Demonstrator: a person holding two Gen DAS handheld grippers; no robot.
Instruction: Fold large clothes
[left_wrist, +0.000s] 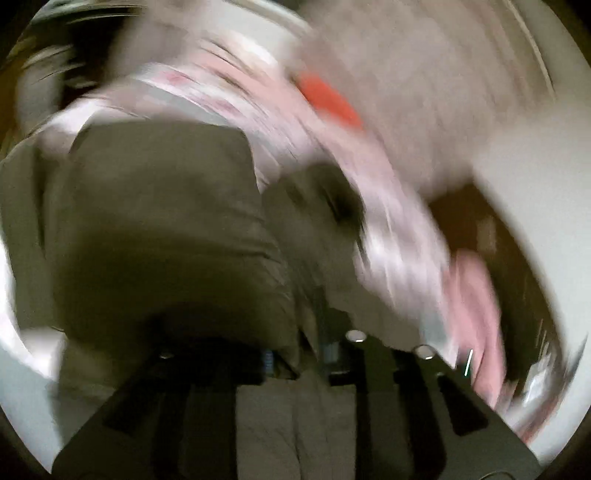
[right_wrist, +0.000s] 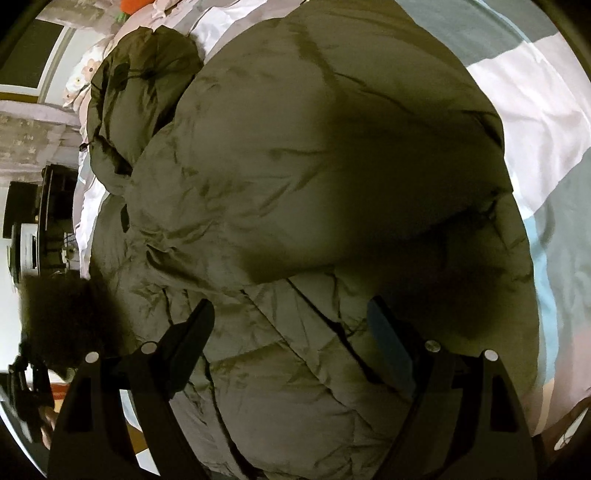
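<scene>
Your right gripper (right_wrist: 291, 317) has its two black fingers spread wide apart, hovering just above the puffy olive-green quilted down jacket (right_wrist: 295, 184) with nothing between them; whether the tips touch the fabric is hard to tell. That jacket is the largest thing in view: it lies spread over the bed with the grey, white and pale-blue striped cover (right_wrist: 546, 122), which gives you a broad, soft surface for folding. One bulky panel appears already doubled over the body, forming a thick ridge across the middle, and the hood or collar end (right_wrist: 144, 85) is bunched toward the floral pillows (right_wrist: 88, 74) at the far end. I judge your wide-open right fingers are set to take a thick bite of padding near the hem.

Your left gripper (left_wrist: 295, 354) is heavily motion-blurred, but its fingers look drawn close together with a fold of the olive jacket (left_wrist: 155, 206) pinched between them, the cloth running down between the fingers toward the camera. That grip probably serves to lift or drag one side. An orange blur (left_wrist: 328, 99) sits beyond, unidentifiable.
</scene>
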